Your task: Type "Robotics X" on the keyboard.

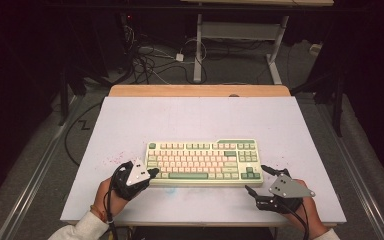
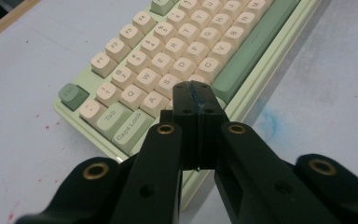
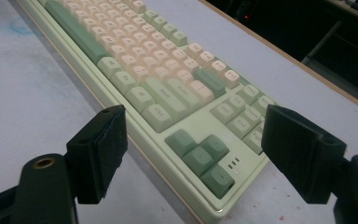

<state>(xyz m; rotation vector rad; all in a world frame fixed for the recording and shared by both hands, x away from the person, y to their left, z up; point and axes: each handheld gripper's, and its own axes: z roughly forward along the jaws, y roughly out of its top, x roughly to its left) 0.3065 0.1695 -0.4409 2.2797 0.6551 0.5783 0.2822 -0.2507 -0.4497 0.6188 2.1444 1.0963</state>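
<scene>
Green-and-cream keyboard [image 1: 204,162] on desk [image 1: 130,125]; left claw [image 2: 197,95] closed, empty, over its corner; right claw [image 3: 193,154] wide open, empty.

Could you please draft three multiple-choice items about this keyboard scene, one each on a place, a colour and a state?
1. Where is the left gripper?
A. at the keyboard's left end
B. by the table's far edge
C. past the keyboard's right end

2. What colour is the space bar?
A. red
B. green
C. black

3. How do the right gripper's jaws stand?
A. shut together
B. clamped on a cable
C. wide open

Answers:
1 A, the high view shows it at the left end.
2 B, it matches the green modifier keys.
3 C, the right gripper view shows its pads far apart.
</scene>
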